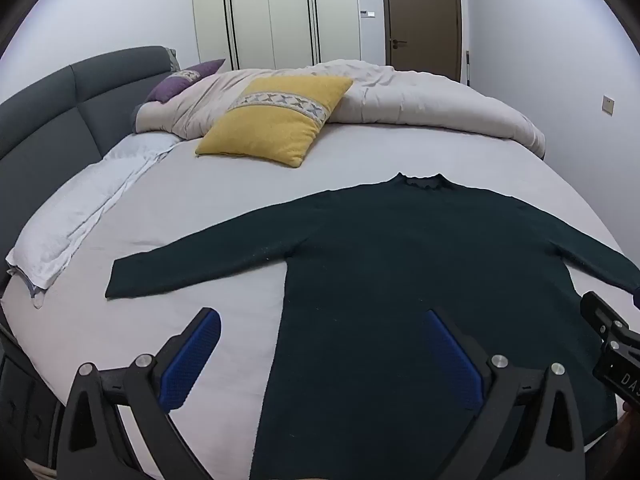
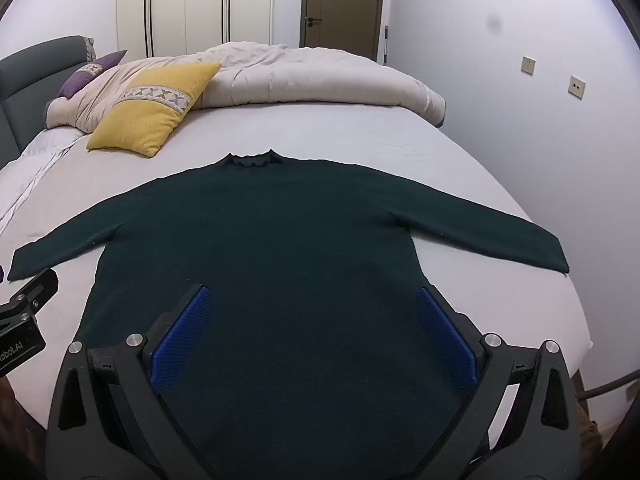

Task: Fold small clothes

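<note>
A dark green long-sleeved sweater (image 1: pixel 400 248) lies flat on the bed, collar away from me, both sleeves spread out; it also shows in the right wrist view (image 2: pixel 280 232). My left gripper (image 1: pixel 320 320) is open and empty, hovering above the sweater's lower left edge. My right gripper (image 2: pixel 312 300) is open and empty, above the sweater's lower body. The right gripper's body (image 1: pixel 612 344) shows at the right edge of the left wrist view, and the left gripper's body (image 2: pixel 24 320) at the left edge of the right wrist view.
The light grey bed sheet (image 1: pixel 200 208) carries a yellow pillow (image 1: pixel 276 120), a rumpled beige duvet (image 1: pixel 420 96), a purple pillow (image 1: pixel 180 80) and a white folded cloth (image 1: pixel 80 216). A grey headboard (image 1: pixel 48 120) stands left. Wardrobe and door are behind.
</note>
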The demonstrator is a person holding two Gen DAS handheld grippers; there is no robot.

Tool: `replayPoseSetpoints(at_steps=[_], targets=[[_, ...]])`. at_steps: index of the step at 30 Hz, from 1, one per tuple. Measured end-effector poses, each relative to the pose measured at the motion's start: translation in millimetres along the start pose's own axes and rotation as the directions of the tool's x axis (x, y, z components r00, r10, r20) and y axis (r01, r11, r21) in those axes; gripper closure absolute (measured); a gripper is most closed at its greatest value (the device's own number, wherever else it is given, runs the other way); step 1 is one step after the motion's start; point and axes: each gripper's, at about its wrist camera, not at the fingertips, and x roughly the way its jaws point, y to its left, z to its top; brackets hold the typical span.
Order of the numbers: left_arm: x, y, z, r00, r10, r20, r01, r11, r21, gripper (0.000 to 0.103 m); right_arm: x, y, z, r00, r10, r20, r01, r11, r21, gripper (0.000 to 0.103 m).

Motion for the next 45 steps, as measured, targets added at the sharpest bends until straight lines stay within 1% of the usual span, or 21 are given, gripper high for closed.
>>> replayPoseSetpoints(at_steps=[1, 12, 13, 15, 16, 22, 23, 45], targets=[[-1.5, -2.2, -0.4, 0.999, 0.036, 0.035, -0.037, 0.999, 0.037, 0.000, 0.1, 0.5, -0.1, 1.000, -0.004, -0.002, 0.004, 1.000, -0.006, 0.000], [-4.6, -4.7, 5.7, 0.999, 0.028, 0.023, -0.028, 0.999, 0.028, 0.000, 0.2, 2.9, -1.0, 1.000, 0.000, 0.000, 0.000, 1.000, -0.004, 0.000], [-5.4, 2.0, 12.3, 0.999, 0.027, 0.031, -0.028, 0.999, 0.022, 0.000, -0.6, 1.5, -1.3, 1.000, -0.001, 0.005, 0.001, 1.000, -0.003, 0.000], [-6.2, 0.8, 15.0, 0.999, 0.028, 0.031, -0.029, 0.999, 0.023, 0.000, -2.4, -1.2, -2.0, 1.000, -0.001, 0.007, 0.001, 1.000, -0.001, 0.000], [-7.3, 2.6, 6.8, 0.999, 0.030, 0.041, -0.031, 0.999, 0.017, 0.000, -3.2, -0.7, -0.9, 1.000, 0.000, 0.007, 0.000, 1.000, 0.001, 0.000], [-7.3, 3.7, 6.3, 0.999, 0.028, 0.042, -0.029, 0.999, 0.016, 0.000, -6.2, 0.3, -1.6, 1.000, 0.003, 0.005, -0.003, 1.000, -0.001, 0.000], [-7.5, 3.8, 6.3, 0.999, 0.028, 0.042, -0.029, 0.999, 0.015, 0.000, -5.3, 6.8, -6.0, 1.000, 0.006, 0.004, -0.006, 1.000, -0.001, 0.000], [-9.9, 4.3, 5.3, 0.999, 0.028, 0.035, -0.029, 1.000, 0.011, 0.000, -4.9, 5.5, -6.1, 1.000, 0.008, 0.004, -0.008, 1.000, 0.003, 0.000]])
